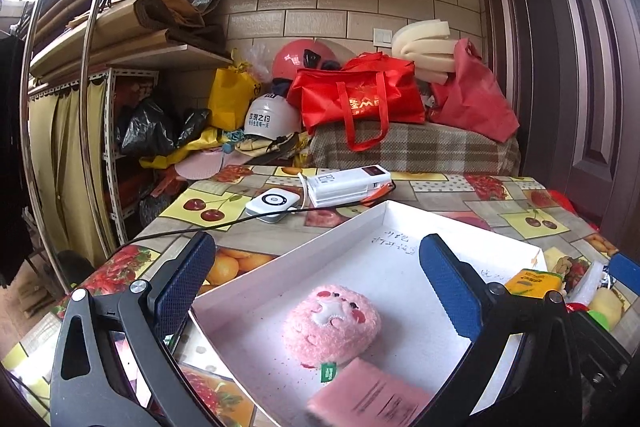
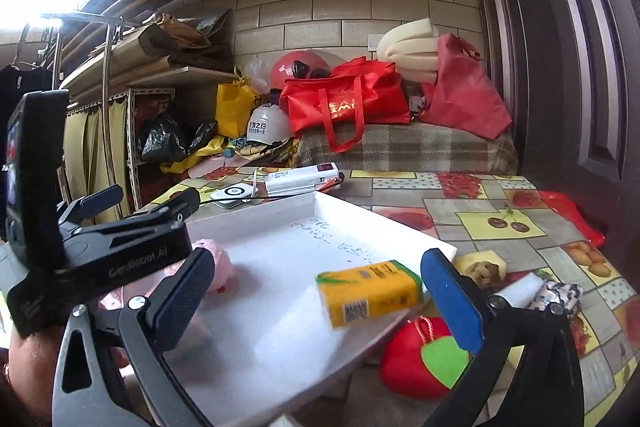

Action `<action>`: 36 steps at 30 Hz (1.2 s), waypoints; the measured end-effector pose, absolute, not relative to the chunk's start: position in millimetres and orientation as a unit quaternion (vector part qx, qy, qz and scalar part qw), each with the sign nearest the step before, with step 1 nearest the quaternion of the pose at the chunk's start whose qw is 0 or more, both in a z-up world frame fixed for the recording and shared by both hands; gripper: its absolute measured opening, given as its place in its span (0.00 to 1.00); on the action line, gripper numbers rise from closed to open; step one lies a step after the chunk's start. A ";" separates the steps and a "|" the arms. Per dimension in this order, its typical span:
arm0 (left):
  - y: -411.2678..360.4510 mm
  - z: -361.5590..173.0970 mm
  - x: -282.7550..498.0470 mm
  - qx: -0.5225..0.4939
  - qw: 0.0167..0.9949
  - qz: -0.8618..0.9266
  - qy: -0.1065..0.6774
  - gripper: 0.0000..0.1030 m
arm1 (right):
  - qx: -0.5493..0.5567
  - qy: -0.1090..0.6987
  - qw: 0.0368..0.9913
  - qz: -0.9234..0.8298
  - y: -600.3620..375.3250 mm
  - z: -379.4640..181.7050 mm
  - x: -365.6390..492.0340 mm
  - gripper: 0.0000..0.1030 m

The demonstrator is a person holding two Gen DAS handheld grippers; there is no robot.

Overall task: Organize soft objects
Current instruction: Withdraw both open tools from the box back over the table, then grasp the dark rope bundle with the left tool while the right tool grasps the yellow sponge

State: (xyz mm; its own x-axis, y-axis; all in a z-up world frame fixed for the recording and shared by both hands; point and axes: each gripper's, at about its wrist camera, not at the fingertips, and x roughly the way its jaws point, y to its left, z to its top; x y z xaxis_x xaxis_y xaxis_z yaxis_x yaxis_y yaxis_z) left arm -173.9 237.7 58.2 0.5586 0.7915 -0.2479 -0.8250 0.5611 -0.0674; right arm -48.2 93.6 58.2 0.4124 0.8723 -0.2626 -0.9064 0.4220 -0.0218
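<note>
A shallow white box [image 1: 280, 263] sits on the fruit-patterned tablecloth [image 1: 208, 205], with some handwriting on its floor near the far wall. Inside it I count three soft things: one pink plush toy [image 1: 331, 325] with a little face, lying near the middle; one pink tissue pack [image 1: 370, 397], blurred, at the near edge just beside the plush; and one yellow tissue pack [image 2: 370, 293], also blurred, over the right rim of the box.

The left gripper [image 1: 316, 287] hangs over the box with its blue fingers spread wide, nothing between them. The right gripper [image 2: 318, 301] is likewise spread wide, the yellow pack between its fingers but touching neither.

Outside the box, on the cloth to its right, lie one red plush apple [image 2: 416, 363] with a green leaf, near, and farther off a small yellow soft toy [image 2: 482, 263]. Beyond the box are two white devices: a power bank [image 1: 348, 185] and a small round-dialled gadget [image 1: 272, 205].
</note>
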 end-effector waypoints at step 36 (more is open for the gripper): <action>81.3 48.5 -100.1 -0.021 0.959 0.150 0.239 0.99 | -0.113 0.307 0.853 0.407 9.8 27.4 91.1 0.93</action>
State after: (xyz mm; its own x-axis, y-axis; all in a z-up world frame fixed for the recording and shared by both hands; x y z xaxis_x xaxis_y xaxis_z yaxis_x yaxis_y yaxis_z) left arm -100.1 81.3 48.5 0.8409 0.2776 -0.4645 -0.2976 0.9542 0.0315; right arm 91.1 9.8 27.4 0.4796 0.6254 -0.6156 -0.7639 0.6427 0.0577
